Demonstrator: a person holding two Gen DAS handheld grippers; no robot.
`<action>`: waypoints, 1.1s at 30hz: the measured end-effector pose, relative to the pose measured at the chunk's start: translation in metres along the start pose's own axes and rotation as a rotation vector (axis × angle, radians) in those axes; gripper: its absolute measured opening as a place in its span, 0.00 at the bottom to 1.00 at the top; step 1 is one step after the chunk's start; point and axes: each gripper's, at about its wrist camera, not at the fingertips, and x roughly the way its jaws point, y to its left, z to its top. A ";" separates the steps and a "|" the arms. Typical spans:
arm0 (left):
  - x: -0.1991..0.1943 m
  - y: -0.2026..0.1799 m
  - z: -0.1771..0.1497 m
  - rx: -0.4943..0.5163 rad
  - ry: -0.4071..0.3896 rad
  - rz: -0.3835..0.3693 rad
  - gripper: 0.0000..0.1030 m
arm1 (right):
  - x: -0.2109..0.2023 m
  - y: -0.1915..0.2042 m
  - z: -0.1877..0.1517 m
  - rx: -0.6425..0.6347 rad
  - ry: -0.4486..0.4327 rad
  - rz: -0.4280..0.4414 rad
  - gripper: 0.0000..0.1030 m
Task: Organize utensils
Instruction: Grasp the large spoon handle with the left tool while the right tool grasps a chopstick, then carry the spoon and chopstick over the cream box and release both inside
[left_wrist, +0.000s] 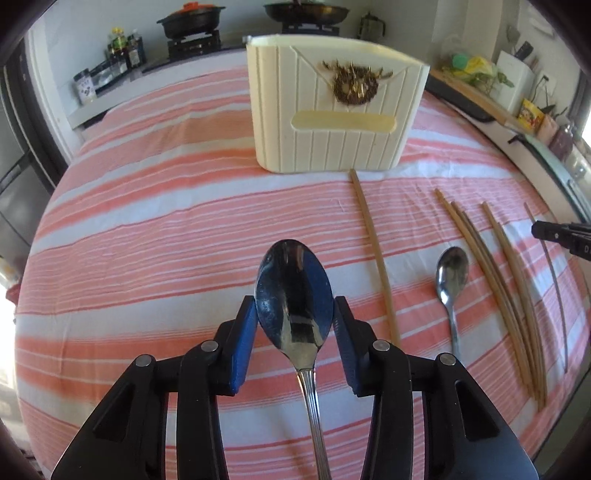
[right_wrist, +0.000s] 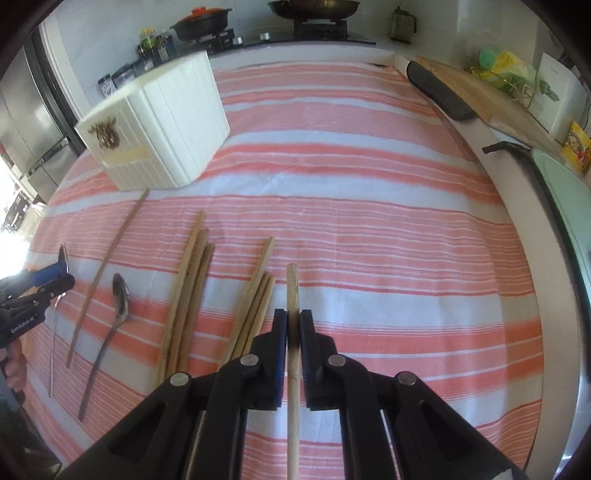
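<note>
Holding a spoon (left_wrist: 294, 299) by the bowl, the left hand-held gripper (left_wrist: 295, 325) had its blue pads pressed against both rims, with the handle trailing back beneath it. The right hand-held gripper (right_wrist: 293, 332) was clamped nearly shut on a single chopstick (right_wrist: 293, 295), its end poking forward past the pads. Both pieces appeared lifted clear of the striped cloth (left_wrist: 147, 229) on the tabletop.

To do this step well, each piece probably wanted tipping upright and lowering through the open top of the cream holder (left_wrist: 332, 122) near the tabletop's far edge; a bowl grip on polished metal could slip, so a slow, steady carry seemed wise.

I counted two spoons: the held one and a second spoon (left_wrist: 451, 280) lying toward the right side. Chopsticks were harder: one held, a lone chopstick (left_wrist: 373, 251) running out from the holder's foot, and two loose bundles (right_wrist: 192, 295) of roughly three or four each, overlapping too much for certainty.
</note>
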 end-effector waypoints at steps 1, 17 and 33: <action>-0.011 0.003 0.000 -0.007 -0.028 -0.015 0.40 | -0.013 0.000 -0.002 0.003 -0.031 0.011 0.07; -0.133 0.019 -0.012 -0.048 -0.340 -0.096 0.40 | -0.158 0.033 -0.023 -0.074 -0.358 0.047 0.07; -0.188 0.038 0.097 -0.060 -0.479 -0.159 0.40 | -0.210 0.076 0.077 -0.153 -0.586 0.059 0.07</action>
